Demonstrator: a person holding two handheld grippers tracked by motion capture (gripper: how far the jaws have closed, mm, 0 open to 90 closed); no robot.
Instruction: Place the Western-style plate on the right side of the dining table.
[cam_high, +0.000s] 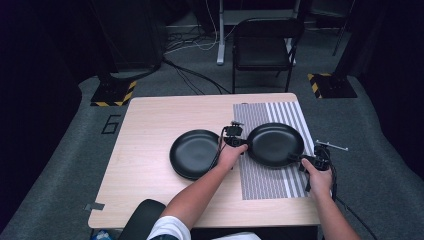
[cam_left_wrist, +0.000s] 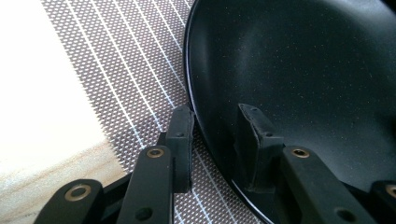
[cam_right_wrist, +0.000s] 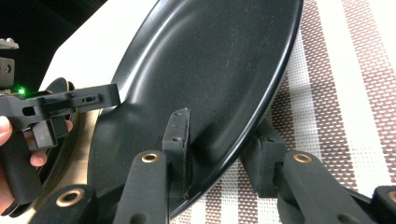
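Straddling the rim of the right-hand black plate (cam_high: 275, 144) from 9 and 4 o'clock, left gripper (cam_high: 239, 143) and right gripper (cam_high: 302, 159) fingers clenched on it, probably sharing its load; plate over the striped mat (cam_high: 270, 182); second plate (cam_high: 192, 153) at 9 o'clock on the desk (cam_high: 145, 150).

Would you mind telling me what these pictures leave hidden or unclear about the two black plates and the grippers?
- High view: the left gripper and right gripper are too small to show jaw contact on the round black plate on the striped mat.
- High view: the near edge of the second black plate on the bare wood is covered by the person's forearm.
- Left gripper view: the plate's far side is cut off by the frame.
- Right gripper view: the plate's underside is hidden, so whether it is lifted is unclear.
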